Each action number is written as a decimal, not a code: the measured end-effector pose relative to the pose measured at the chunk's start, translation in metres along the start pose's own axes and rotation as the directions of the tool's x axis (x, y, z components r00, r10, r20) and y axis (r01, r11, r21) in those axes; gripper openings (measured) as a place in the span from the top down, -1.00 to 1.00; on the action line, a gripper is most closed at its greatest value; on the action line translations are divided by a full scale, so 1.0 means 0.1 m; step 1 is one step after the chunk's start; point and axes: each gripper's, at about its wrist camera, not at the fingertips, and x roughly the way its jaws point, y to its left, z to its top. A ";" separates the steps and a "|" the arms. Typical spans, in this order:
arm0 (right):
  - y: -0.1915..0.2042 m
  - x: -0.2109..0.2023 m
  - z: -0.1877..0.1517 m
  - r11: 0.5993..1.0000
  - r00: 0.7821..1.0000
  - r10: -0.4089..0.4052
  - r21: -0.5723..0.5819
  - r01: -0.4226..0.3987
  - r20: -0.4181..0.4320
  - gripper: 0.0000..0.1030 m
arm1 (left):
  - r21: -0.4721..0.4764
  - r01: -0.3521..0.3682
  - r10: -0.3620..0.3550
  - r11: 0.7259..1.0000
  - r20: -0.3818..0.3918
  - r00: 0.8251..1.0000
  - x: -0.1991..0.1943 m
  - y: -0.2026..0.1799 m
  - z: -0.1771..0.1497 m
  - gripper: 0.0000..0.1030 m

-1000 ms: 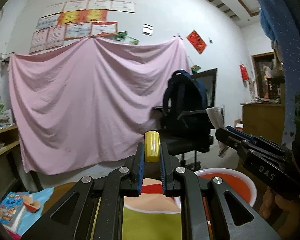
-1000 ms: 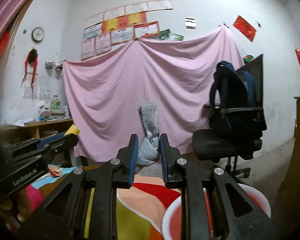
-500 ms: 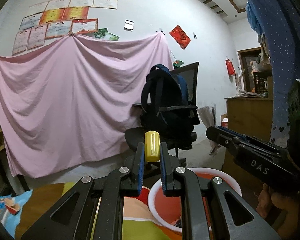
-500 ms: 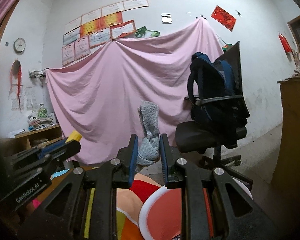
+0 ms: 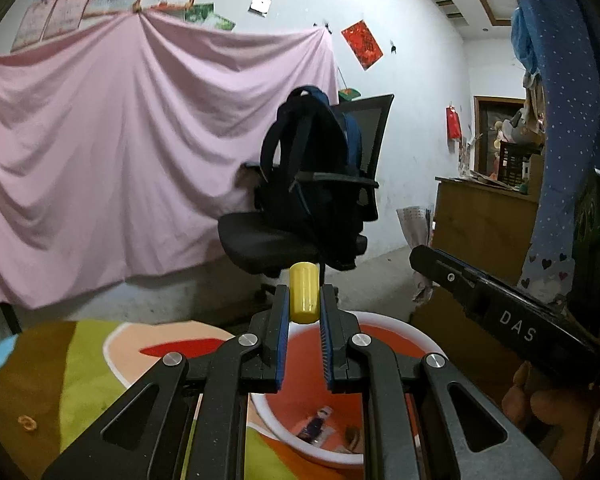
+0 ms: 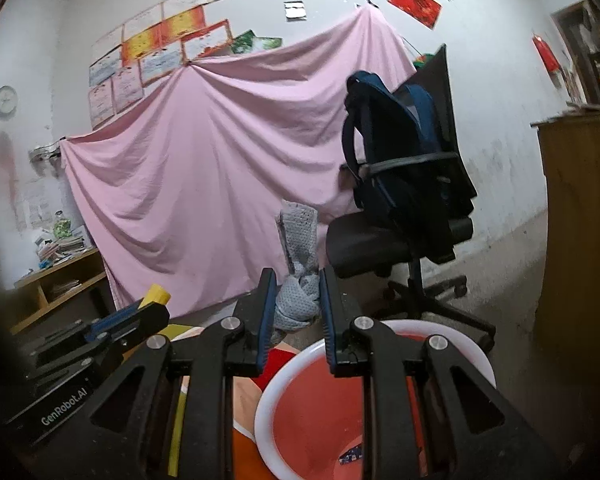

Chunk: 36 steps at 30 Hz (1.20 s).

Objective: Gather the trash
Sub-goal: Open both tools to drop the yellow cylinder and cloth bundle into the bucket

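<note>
Your left hand-held gripper (image 5: 304,312) grasps a yellow cylinder (image 5: 304,297), your right hand-held gripper (image 6: 297,304) a grey mesh wad (image 6: 298,300); both hang over the red basin (image 6: 476,356), undropped.

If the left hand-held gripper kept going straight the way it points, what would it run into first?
Probably the office chair carrying the backpack; it sits dead ahead beyond the held yellow cylinder, though depth is hard to judge.

- Pink sheet (image 5: 112,152) draped across the white wall, left and centre of frame.
- Black office chair (image 5: 284,240) at centre, dark backpack (image 5: 304,152) on it.
- Wooden cabinet (image 5: 480,224) at right.
- Certificates (image 6: 156,56) pinned upper left.
</note>
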 end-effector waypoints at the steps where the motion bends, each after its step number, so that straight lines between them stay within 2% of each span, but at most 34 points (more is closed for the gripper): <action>1: -0.02 0.01 0.00 1.000 1.000 -0.004 0.007 0.004 -0.004 0.00 | -0.004 0.005 -0.005 1.000 -0.007 1.000 0.02 0.00 0.00 0.78; 26: -0.24 0.20 -0.09 0.995 0.992 -0.069 0.067 0.076 -0.106 -0.05 | -0.013 0.051 -0.052 0.999 -0.167 0.985 0.37 -0.04 -0.15 0.77; 36: -0.26 0.22 -0.10 0.994 0.991 -0.068 0.072 0.077 -0.115 -0.05 | -0.026 0.055 -0.059 0.998 -0.182 0.981 0.36 -0.02 -0.17 0.69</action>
